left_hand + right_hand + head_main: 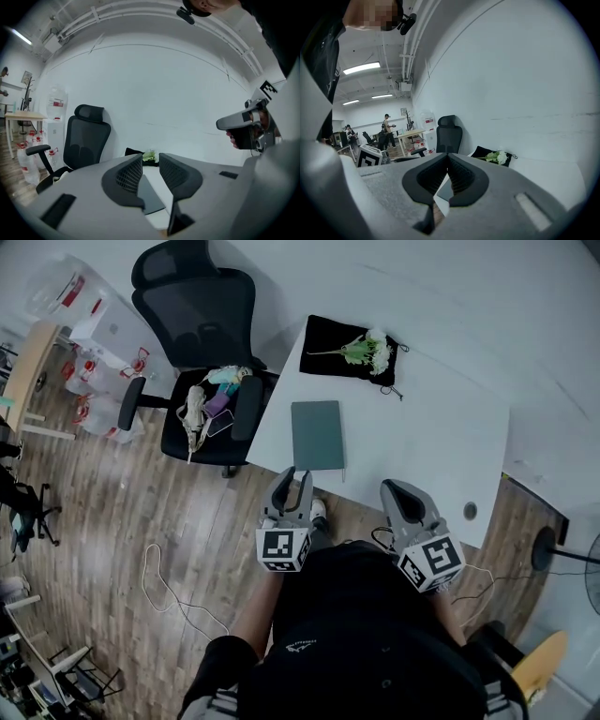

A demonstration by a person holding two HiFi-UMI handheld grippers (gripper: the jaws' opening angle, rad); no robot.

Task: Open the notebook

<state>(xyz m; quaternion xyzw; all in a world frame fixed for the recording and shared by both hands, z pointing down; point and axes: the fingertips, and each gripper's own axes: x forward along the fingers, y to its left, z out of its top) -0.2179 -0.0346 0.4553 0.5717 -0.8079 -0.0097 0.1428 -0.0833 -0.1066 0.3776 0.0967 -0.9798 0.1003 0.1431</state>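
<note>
Office chair (197,315) sits far left, off the counter (422,427), with clutter on its seat. Not relevant.

Left gripper (294,476): fingers (127,176) are apart with nothing between the pads. It hangs at the near counter edge, just short of the notebook's near end. In the left gripper view the notebook lies straight ahead, seen through the gap.

Notebook (318,435): grey-green, closed, flat on the counter near its left front edge. Its long axis runs away from the person toward the black cloth (328,343) with flowers (370,351) at the back. The short ends face the person and the cloth, slightly skewed. Can't tell which long side is the spine. A thin bit sticks out at the near right corner, too small to identify.

Handling, my read:
- Light and thin, with a fairly stiff cover and a smooth face.
- Likely to slide on the bare counter if pushed from the side.
- Sits flush, so there is no gap under the cover. A fingertip has to work into the free long edge or a near corner.
- Pin it with one gripper and peel the cover with the other.
- Grab the cover only, not the page block, or the whole book lifts.

Right gripper (390,487): fingers (461,176) are closed tip to tip and empty. It is over the near edge, to the right of the notebook and clear of it.
</note>
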